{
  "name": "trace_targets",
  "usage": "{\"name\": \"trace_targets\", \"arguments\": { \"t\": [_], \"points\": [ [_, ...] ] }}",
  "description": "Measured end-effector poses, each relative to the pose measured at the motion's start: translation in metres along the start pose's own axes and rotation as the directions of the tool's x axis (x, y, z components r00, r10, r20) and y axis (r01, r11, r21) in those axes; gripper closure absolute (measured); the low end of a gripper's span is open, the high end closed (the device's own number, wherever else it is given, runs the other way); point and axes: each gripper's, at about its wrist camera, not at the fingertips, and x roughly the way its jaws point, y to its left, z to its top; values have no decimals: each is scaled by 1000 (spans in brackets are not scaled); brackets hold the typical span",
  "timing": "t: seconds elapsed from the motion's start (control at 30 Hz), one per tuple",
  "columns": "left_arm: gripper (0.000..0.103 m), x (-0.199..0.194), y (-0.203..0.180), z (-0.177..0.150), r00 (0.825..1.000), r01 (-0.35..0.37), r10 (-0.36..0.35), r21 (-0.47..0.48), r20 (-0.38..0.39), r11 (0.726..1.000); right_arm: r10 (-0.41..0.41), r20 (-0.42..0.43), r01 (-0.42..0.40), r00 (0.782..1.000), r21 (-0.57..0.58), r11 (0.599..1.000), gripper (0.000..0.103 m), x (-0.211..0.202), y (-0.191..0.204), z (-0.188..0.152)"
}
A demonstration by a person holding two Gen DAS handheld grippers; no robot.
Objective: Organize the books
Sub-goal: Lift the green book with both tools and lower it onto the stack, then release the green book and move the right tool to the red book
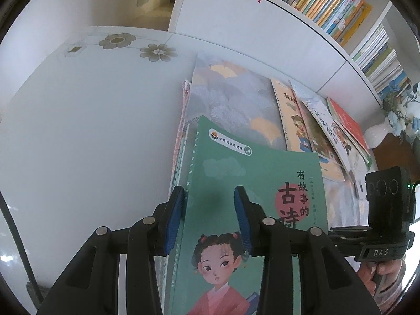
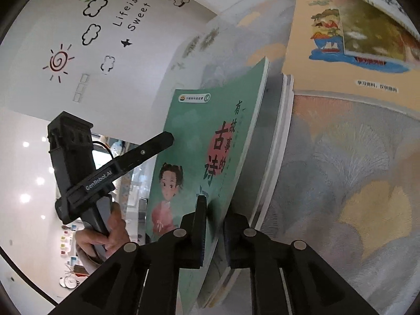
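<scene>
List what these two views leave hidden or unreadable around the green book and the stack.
- Green book, left wrist view: lower cover cut off by the frame edge and the left gripper.
- Stack under it: only page edges show, titles covered.
- Right gripper, right wrist view: pad contact on the book's edge sits in shadow.
- Shelf spines: too small to read.

We're in a home, looks like a child's study corner: a white bookshelf (image 1: 338, 13) crammed with colourful picture books, a wall (image 2: 86, 52) covered in sun-and-cloud decals reading "Life is Sweet", and a flower-patterned white table (image 1: 92, 99) with a vase (image 1: 378, 134).
</scene>
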Motion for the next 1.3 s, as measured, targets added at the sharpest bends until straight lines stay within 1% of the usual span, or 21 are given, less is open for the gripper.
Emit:
{"name": "trace_targets", "arguments": {
  "t": [0.07,0.1,0.27,0.3,0.37,0.4,0.43,0.47,0.5,0.63,0.73,0.9,1.03,1.1,1.2,1.3],
  "points": [
    [67,-2,-1,0,999,-53,53,6,15,999,-10,1,10,1000,-8,1000,91,0,1,1],
    [67,-4,-1,0,998,-60,60,7,24,998,-17,2,17,1000,-18,1000,90,-1,2,-1],
    [67,-15,-5,-4,997,-64,63,18,44,998,-51,4,52,999,-22,998,87,0,12,0],
    [67,-17,-7,-5,997,-62,61,20,45,998,-55,2,55,998,-18,998,84,0,13,1],
    [67,-21,-10,-7,997,-62,60,27,51,998,-46,3,46,999,-10,999,69,-3,16,0],
    [67,-23,-12,-7,996,-68,66,28,55,997,-34,6,34,999,-13,999,54,-4,19,0],
    [67,-25,-13,-8,996,-71,70,28,58,997,-32,9,32,999,-20,999,47,-6,22,-1],
    [67,-27,-15,-8,995,-75,73,29,61,997,-49,13,49,999,-31,998,40,-8,25,-1],
    [67,-29,-16,-7,995,-77,76,27,64,997,-70,13,71,997,-43,997,38,-9,28,-2],
    [67,-37,-23,-9,994,-78,76,28,75,997,-89,0,89,996,-21,996,38,-15,24,-3],
    [67,-40,-36,-12,993,-84,81,38,80,996,-99,26,99,995,1,995,38,-31,11,-6],
    [67,-34,-73,-12,993,-75,70,48,94,996,-152,88,154,984,-15,988,38,-69,-5,-14],
    [67,-20,-116,-8,996,-32,28,54,87,998,-189,149,193,971,-17,981,38,-113,-22,-23],
    [67,-10,-142,-6,996,-7,3,55,85,998,-203,197,206,959,3,979,38,-140,-37,-26],
    [67,10,-183,-3,997,6,-12,72,80,997,-231,289,220,929,67,973,38,-189,-69,-30],
    [67,32,-218,-1,997,31,-36,76,72,997,-257,352,223,900,133,966,38,-235,-107,-33]
  ]
}}
